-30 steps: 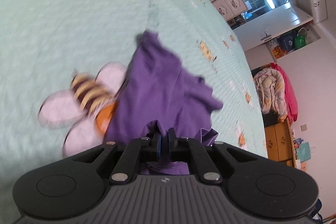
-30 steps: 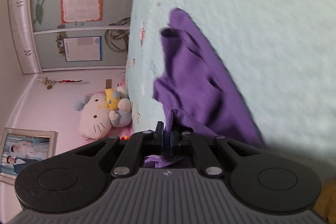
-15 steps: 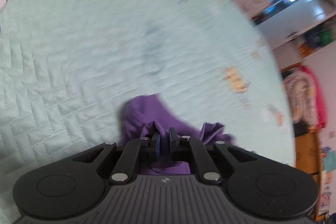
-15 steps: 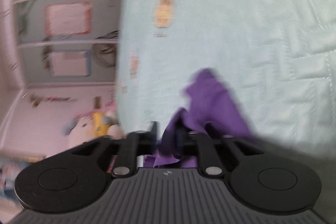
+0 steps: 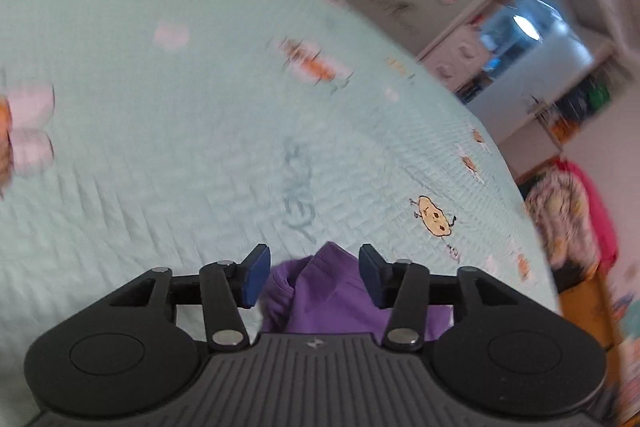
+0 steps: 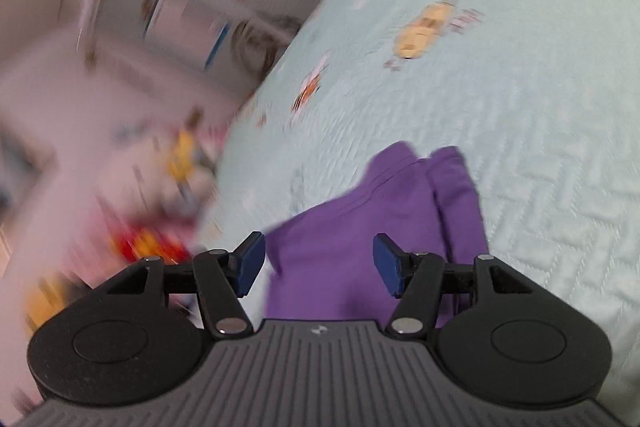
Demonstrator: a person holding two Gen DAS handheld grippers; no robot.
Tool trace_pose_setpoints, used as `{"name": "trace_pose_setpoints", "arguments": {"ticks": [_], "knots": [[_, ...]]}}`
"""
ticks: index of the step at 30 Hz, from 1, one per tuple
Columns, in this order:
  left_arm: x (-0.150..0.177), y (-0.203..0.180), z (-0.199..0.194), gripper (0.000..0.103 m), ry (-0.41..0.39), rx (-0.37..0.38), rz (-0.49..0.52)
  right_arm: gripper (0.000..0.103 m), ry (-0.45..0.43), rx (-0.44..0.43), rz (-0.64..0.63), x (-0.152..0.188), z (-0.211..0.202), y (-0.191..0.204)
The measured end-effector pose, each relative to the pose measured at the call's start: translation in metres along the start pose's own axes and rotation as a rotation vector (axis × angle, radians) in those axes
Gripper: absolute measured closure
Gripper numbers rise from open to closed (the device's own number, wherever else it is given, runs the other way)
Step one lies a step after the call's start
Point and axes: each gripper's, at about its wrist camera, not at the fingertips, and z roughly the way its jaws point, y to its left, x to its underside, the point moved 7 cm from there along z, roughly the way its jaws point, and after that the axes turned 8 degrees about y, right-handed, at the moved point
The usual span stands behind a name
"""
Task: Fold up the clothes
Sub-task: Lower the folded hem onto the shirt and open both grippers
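- The left gripper [image 5: 312,277] has its jaws opening, blue pads [image 5: 254,273] parted, with the purple garment [image 5: 332,291] bunched loosely between them, not pinched.
- The right gripper [image 6: 318,265] is opening too, pads clear of the cloth below.
- The garment lies crumpled on the mint quilted bedspread [image 5: 180,147].

My left gripper [image 5: 312,273] tilts downward, its jaws opening, blue pads [image 5: 253,277] well apart and pressing on nothing. My right gripper [image 6: 319,263] does likewise: jaws opening, pads [image 6: 387,265] spread, gripping nothing.
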Motion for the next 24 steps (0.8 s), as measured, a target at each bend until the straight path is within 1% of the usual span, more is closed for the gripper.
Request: {"name": "trace_pose_setpoints", "arguments": {"ticks": [2,3,4,5,6,7,8,9,11,12,13,14,16,17,18,19,20,21,22,23,24], "knots": [[0.011,-0.021,0.006,0.047,-0.027,-0.07,0.154,0.044,0.011,0.057,-0.095,-0.002,0.013,0.01],[0.015,-0.033,0.013,0.047,-0.041,-0.105,0.23,0.049,0.01,0.089,-0.146,-0.009,0.022,0.013],[0.018,-0.041,0.026,0.047,-0.045,-0.153,0.28,0.051,0.008,0.121,-0.199,-0.017,0.032,0.017],[0.02,-0.048,0.039,0.047,-0.047,-0.203,0.326,0.051,0.017,0.189,-0.228,-0.023,0.044,0.011],[0.022,-0.048,0.057,0.047,-0.032,-0.266,0.351,0.055,0.027,0.26,-0.254,-0.03,0.057,0.005],[0.027,-0.042,0.075,0.048,0.006,-0.33,0.367,0.079,0.048,0.332,-0.263,-0.033,0.067,-0.008],[0.033,-0.036,0.092,0.048,0.049,-0.394,0.381,0.1,0.049,0.397,-0.262,-0.035,0.073,-0.022],[0.034,-0.033,0.091,0.048,0.04,-0.396,0.381,0.103,0.015,0.428,-0.27,-0.04,0.069,-0.027],[0.036,-0.027,0.083,0.05,0.008,-0.381,0.375,0.102,-0.032,0.406,-0.281,-0.04,0.055,-0.022],[0.037,-0.025,0.079,0.05,-0.009,-0.373,0.372,0.099,-0.056,0.398,-0.293,-0.038,0.048,-0.017],[0.036,-0.027,0.08,0.051,-0.011,-0.36,0.369,0.098,-0.069,0.38,-0.322,-0.034,0.044,-0.009],[0.034,-0.029,0.082,0.05,-0.011,-0.346,0.365,0.098,-0.065,0.362,-0.343,-0.032,0.045,0.002],[0.03,-0.034,0.087,0.049,-0.011,-0.318,0.357,0.095,-0.03,0.364,-0.338,-0.029,0.057,0.005],[0.029,-0.036,0.089,0.048,-0.01,-0.304,0.353,0.092,-0.002,0.408,-0.323,-0.031,0.066,-0.002],[0.034,-0.035,0.096,0.047,0.004,-0.357,0.397,0.1,0.026,0.463,-0.302,-0.032,0.071,-0.016],[0.039,-0.034,0.103,0.046,0.022,-0.42,0.45,0.103,0.01,0.463,-0.28,-0.033,0.071,-0.022],[0.046,-0.036,0.095,0.049,-0.001,-0.443,0.468,0.103,-0.014,0.461,-0.249,-0.032,0.061,-0.024],[0.052,-0.038,0.085,0.05,-0.03,-0.46,0.48,0.098,-0.037,0.462,-0.265,-0.027,0.049,-0.016],[0.059,-0.04,0.074,0.048,-0.031,-0.45,0.477,0.093,-0.06,0.464,-0.285,-0.022,0.037,-0.007],[0.068,-0.043,0.062,0.048,-0.021,-0.435,0.468,0.091,-0.077,0.458,-0.333,-0.011,0.024,0.007],[0.08,-0.045,0.051,0.046,-0.013,-0.432,0.46,0.082,-0.074,0.449,-0.371,0.004,0.015,0.019]]}}
